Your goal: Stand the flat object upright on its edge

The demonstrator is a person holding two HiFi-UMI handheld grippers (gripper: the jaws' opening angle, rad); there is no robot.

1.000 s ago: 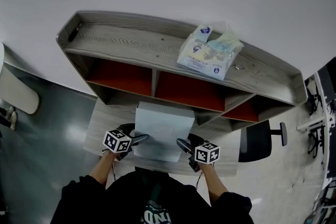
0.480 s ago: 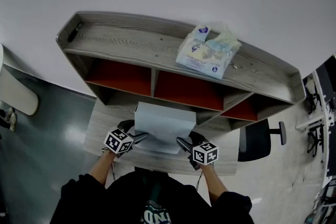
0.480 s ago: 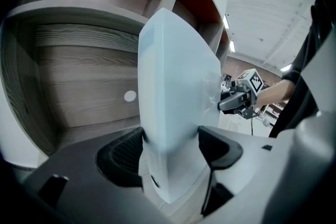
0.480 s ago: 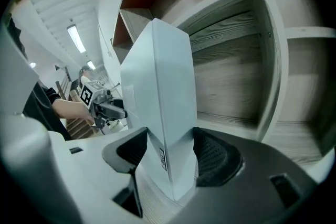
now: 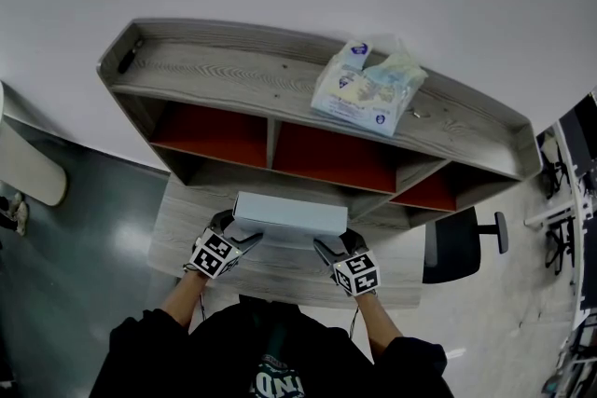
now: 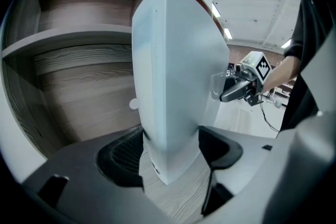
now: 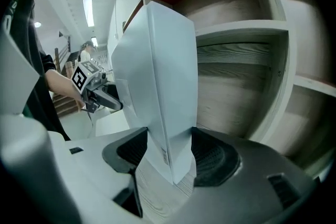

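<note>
Across the pale wood-grain desk [image 5: 280,280], in front of a grey wooden shelf unit with red-backed compartments [image 5: 280,75], a two-handed hold reads from left to right. The left gripper [image 5: 244,240] [image 6: 170,152] is clamped on the left short end of a flat pale grey rectangular box [image 5: 289,214] [image 6: 178,71] [image 7: 157,76], with its pads pressed against the broad faces. The box's long axis runs level from there towards the right. Its faces are tipped nearly vertical, so the head view shows mostly the narrow top side. The right gripper [image 5: 326,249] [image 7: 168,152] clamps the right short end likewise. Neither hand is nearer, since each has the box straight ahead between its jaws. Whether the lower long edge sits on the desk cannot be told, and letting go probably depends on seating it first.
</note>
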